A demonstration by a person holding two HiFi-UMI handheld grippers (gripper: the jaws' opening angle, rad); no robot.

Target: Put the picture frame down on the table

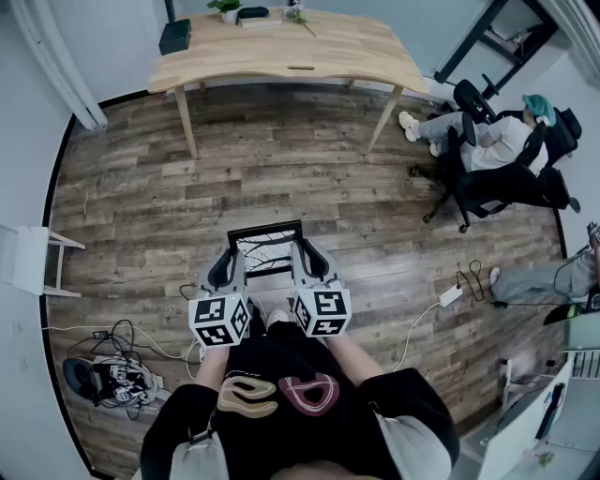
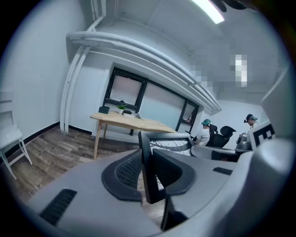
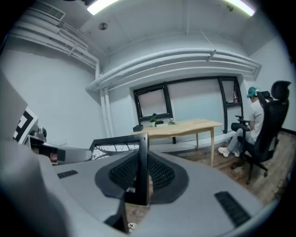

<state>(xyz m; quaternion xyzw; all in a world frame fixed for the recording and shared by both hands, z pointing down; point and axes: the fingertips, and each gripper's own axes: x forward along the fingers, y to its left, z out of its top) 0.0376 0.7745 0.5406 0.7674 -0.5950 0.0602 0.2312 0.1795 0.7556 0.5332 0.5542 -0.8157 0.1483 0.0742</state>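
Observation:
A black picture frame (image 1: pixel 265 231) with a pale, line-patterned picture hangs above the wood floor in front of me, held by its two sides. My left gripper (image 1: pixel 229 266) is shut on its left edge and my right gripper (image 1: pixel 311 260) on its right edge. In the left gripper view the frame's edge (image 2: pixel 145 162) stands upright between the ribbed pads of the left gripper (image 2: pixel 149 178). The right gripper view shows the same edge-on frame (image 3: pixel 142 162) pinched in the right gripper (image 3: pixel 138 178). The light wooden table (image 1: pixel 281 52) stands well ahead across the room, also seen as table (image 2: pixel 132 122) and table (image 3: pixel 187 125).
On the table's far side sit a black box (image 1: pixel 174 37) and a small plant (image 1: pixel 225 8). A person sits in a black office chair (image 1: pixel 492 155) at the right. A white chair (image 1: pixel 28 258) stands left. Cables (image 1: pixel 108 366) lie on the floor near my left foot.

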